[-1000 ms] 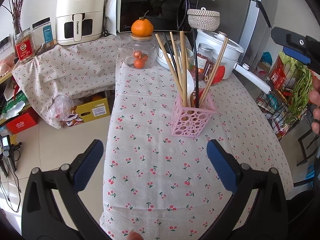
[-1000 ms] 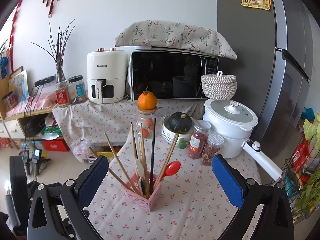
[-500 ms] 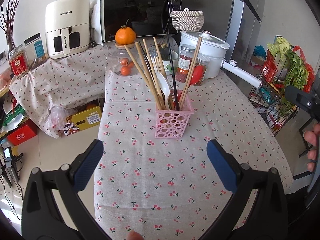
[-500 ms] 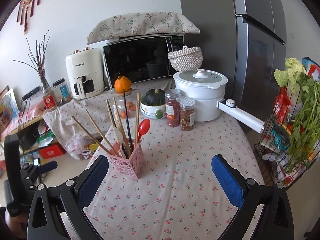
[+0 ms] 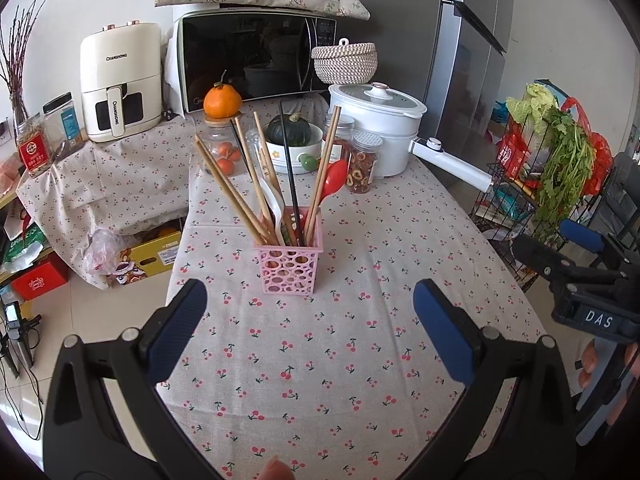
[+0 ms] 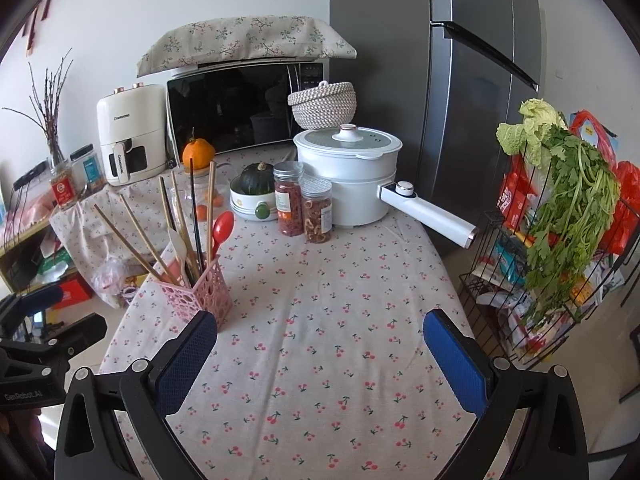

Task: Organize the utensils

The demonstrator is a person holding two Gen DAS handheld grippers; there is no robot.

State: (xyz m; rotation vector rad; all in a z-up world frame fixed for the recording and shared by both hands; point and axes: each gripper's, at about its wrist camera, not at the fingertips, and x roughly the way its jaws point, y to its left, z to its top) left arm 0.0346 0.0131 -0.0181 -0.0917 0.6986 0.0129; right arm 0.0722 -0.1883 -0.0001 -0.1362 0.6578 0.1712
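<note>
Fingers on my left gripper (image 5: 310,320) and right gripper (image 6: 320,356) spread wide, empty; I've backed away, pink holder (image 5: 289,268) now centred, utensils (image 5: 276,184) apparently gathered.

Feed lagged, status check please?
Left gripper and right gripper open, empty. Utensils upright in pink holder. Tablecloth before holder unobstructed.

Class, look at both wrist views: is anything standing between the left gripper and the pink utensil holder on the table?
Nothing visible does. The left gripper is open and empty, and only bare cherry-print tablecloth lies between it and the pink utensil holder. The jars, bowl and white pot stand behind the holder, and the right gripper is off to the side.
</note>
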